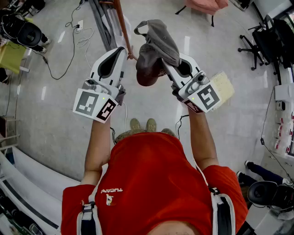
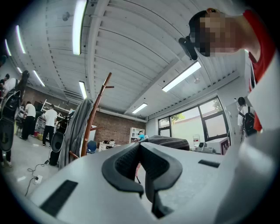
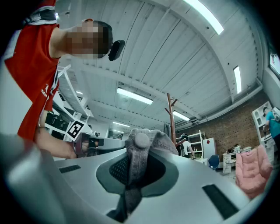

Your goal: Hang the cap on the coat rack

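Observation:
A grey cap (image 1: 156,48) hangs crown-down from my right gripper (image 1: 166,66), which is shut on its fabric. In the right gripper view the cap (image 3: 141,151) fills the space between the jaws, its top button showing. My left gripper (image 1: 120,50) is raised just left of the cap, shut, with nothing held; its tips meet in the left gripper view (image 2: 139,144). The wooden coat rack (image 1: 122,25) stands just beyond both grippers, with a grey garment (image 1: 103,23) hanging on it. The rack's pole and top pegs (image 2: 101,94) rise at the left, and in the right gripper view the rack (image 3: 169,116) stands behind the cap.
Cables (image 1: 76,39) trail over the floor at the left, near a black chair (image 1: 23,32). A pink seat (image 1: 206,4) stands at the far side and black office chairs (image 1: 268,41) at the right. People (image 2: 49,124) stand by shelves far left.

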Motion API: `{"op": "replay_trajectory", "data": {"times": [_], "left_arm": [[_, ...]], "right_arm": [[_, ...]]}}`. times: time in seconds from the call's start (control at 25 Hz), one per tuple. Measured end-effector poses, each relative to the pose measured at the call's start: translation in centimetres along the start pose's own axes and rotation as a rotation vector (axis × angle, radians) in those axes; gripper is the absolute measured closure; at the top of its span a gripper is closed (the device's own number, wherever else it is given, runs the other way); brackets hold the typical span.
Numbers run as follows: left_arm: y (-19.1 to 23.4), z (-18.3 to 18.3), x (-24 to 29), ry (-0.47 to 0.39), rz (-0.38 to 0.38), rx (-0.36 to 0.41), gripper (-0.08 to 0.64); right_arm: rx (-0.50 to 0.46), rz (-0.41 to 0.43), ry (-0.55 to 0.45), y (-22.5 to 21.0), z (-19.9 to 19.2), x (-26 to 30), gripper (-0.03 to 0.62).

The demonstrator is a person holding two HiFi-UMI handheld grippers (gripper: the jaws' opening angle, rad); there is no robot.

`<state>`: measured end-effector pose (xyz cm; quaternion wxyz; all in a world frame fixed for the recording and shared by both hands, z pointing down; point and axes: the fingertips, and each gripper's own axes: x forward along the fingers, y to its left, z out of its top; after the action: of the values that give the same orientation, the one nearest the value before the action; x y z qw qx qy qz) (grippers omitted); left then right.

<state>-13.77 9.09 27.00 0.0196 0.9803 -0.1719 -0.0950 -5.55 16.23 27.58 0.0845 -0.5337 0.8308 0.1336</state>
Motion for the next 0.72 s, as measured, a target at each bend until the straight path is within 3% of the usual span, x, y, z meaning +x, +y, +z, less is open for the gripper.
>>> {"op": "replay_trajectory", "data": {"times": [0.36,0.72], "left_arm": [[0.0,-0.1,0.2,0.003,0.007,0.009,0.551],[0.7,-1.2,-0.4,0.008,0.062,0.03,0.551]], "right_arm": [[0.001,0.021,0.021,0.1,-0.2,-0.1,0.557],[0.006,0.061,0.051,-0.2,-2.0,-0.6,0.557]]}}
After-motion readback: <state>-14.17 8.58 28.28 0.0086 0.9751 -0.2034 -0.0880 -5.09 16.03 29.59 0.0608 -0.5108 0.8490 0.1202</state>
